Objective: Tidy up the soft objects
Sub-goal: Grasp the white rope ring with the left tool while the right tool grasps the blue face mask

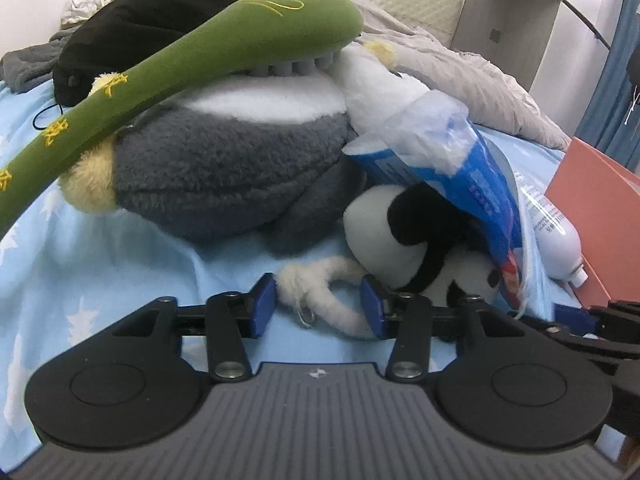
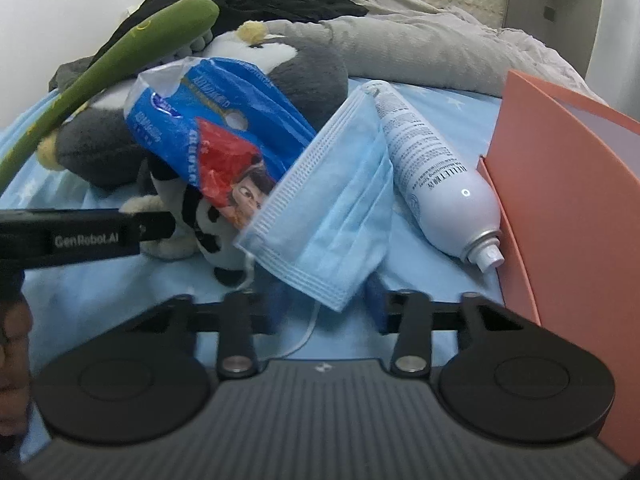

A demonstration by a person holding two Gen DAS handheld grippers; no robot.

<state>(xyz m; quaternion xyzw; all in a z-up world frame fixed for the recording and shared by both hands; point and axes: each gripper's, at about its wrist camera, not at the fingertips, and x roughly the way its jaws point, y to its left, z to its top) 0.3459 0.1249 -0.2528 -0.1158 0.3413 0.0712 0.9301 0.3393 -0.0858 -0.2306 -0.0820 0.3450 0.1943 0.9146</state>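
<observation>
A: Progress? Looks barely started to me. Everything is in 1 heap on the blue sheet: grey plush with the green plush stick leaning across it, panda tucked in front, blue packet slumped over the panda, mask against the packet, spray can beside the mask.

B: Agreed, nothing sorted yet. Orange box sits at the right with nothing soft visibly in it, though I can't see its inside.

A: Left gripper?

B: Jaws partly apart, 1 each side of the panda's white fluffy loop. Pads look just clear of the fluff, so I call it released, not gripping. The loop lies on the sheet, still attached by the panda.

A: Right gripper?

B: Jaws fairly narrow, the lower corner of the mask hangs between them. The view is blurred there, so I can't tell if the pads pinch it. The ear string trails down onto the sheet below.

A: So my guess is 2 picks being set up, all placing left to do.

B: Yes. View differences: left wrist shows the loop and the grey plush's full body; the mask is nearly hidden there, behind the packet. Right wrist shows the mask whole, the can's label, the box wall, and the left gripper's arm coming in from the left edge with a bit of the person's hand. The loop is mostly covered in that view.
</observation>
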